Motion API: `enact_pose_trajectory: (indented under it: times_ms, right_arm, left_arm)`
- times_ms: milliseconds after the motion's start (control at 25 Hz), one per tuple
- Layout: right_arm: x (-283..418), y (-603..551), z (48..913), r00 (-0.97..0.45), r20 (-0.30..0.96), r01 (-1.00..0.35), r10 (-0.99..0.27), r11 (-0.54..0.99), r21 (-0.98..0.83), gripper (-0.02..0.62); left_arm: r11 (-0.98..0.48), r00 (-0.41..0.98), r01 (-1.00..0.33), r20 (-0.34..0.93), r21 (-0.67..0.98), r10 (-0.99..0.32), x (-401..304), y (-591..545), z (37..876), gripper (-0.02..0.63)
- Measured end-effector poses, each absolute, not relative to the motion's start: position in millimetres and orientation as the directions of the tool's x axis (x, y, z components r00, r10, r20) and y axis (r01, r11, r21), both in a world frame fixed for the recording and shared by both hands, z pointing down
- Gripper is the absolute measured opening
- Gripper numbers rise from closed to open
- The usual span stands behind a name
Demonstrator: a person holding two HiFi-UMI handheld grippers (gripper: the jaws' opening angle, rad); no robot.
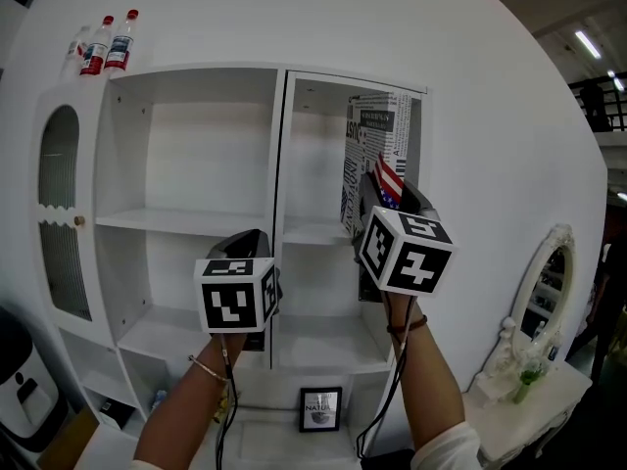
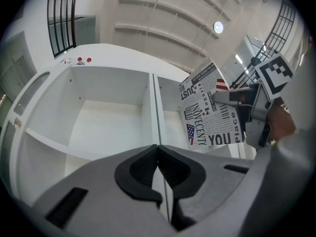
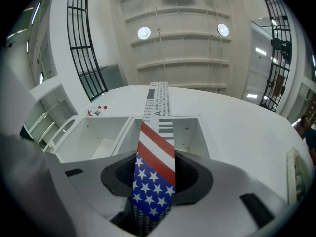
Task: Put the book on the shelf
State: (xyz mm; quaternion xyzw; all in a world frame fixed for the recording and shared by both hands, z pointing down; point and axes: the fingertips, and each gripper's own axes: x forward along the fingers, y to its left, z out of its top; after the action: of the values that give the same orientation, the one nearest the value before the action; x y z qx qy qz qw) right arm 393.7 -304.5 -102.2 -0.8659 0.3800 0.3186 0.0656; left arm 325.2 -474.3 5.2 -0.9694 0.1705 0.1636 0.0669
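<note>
A book (image 1: 375, 145) with black-and-white print and an American flag on its spine stands upright in the top right compartment of the white shelf unit (image 1: 191, 221). My right gripper (image 1: 384, 199) is shut on the book's lower part; in the right gripper view the flag spine (image 3: 154, 174) runs up between the jaws. From the left gripper view the book's cover (image 2: 210, 112) shows at the right, beside the shelf divider. My left gripper (image 1: 250, 253) hangs lower, in front of the middle divider, shut and holding nothing (image 2: 159, 174).
Two red-capped bottles (image 1: 110, 43) stand on top of the shelf unit. An arched side door (image 1: 61, 213) is at its left. A small framed picture (image 1: 320, 407) sits below. A white dressing table with an oval mirror (image 1: 544, 292) stands at the right.
</note>
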Motion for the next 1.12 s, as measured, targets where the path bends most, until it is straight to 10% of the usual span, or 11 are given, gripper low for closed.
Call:
enact_pose_trajectory:
  times_ms: [1120]
  right_arm:
    - [475.4,-372.3,-118.6,0.556,-0.546,-0.649,-0.627,-0.738,0.186,0.172]
  left_arm:
    - [-0.88,0.852,-0.469,-0.302,-0.077,-0.427,339.5,-520.0,15.5,0.008]
